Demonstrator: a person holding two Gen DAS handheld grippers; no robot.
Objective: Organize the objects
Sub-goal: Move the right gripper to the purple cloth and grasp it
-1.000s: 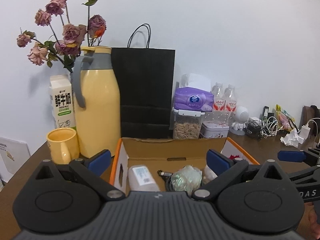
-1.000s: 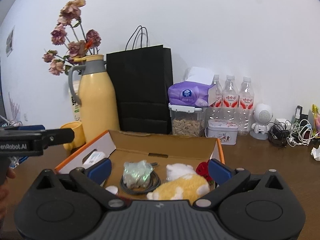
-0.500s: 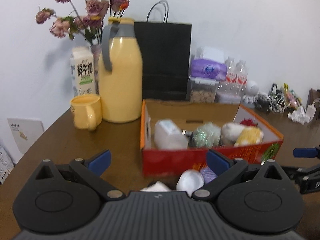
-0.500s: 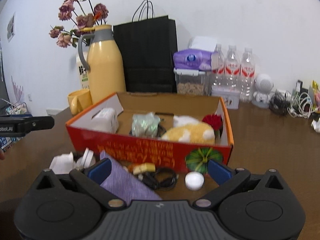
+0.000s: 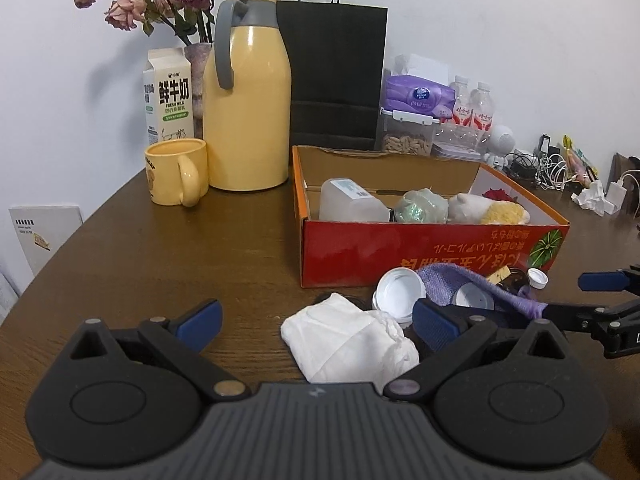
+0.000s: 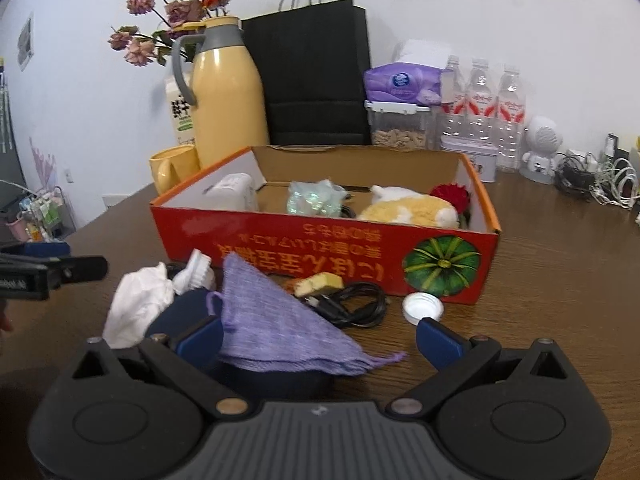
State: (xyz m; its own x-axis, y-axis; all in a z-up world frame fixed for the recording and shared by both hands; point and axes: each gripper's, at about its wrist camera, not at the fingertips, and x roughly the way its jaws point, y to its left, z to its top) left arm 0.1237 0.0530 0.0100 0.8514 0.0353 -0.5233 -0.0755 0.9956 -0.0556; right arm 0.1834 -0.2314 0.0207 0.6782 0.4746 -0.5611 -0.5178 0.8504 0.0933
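— Where was free room on the wooden table (image 5: pixel 132 252)?

— To the left of the red cardboard box (image 5: pixel 420 256) the tabletop was bare, up to the yellow mug (image 5: pixel 176 176) and the yellow thermos jug (image 5: pixel 248 112) at the back.

— And in front of the box?

— It was crowded: a white tissue (image 5: pixel 348 340), a white lid (image 5: pixel 398 292), a purple cloth (image 6: pixel 280 328), a black cable (image 6: pixel 352 308) and a small white cap (image 6: pixel 422 306) lay close together. The box stood open on top, but items already filled much of its floor.

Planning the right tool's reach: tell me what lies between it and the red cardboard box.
In the right wrist view, between the right tool and the red cardboard box lie a purple knitted cloth, a coiled black cable and a small white cap.
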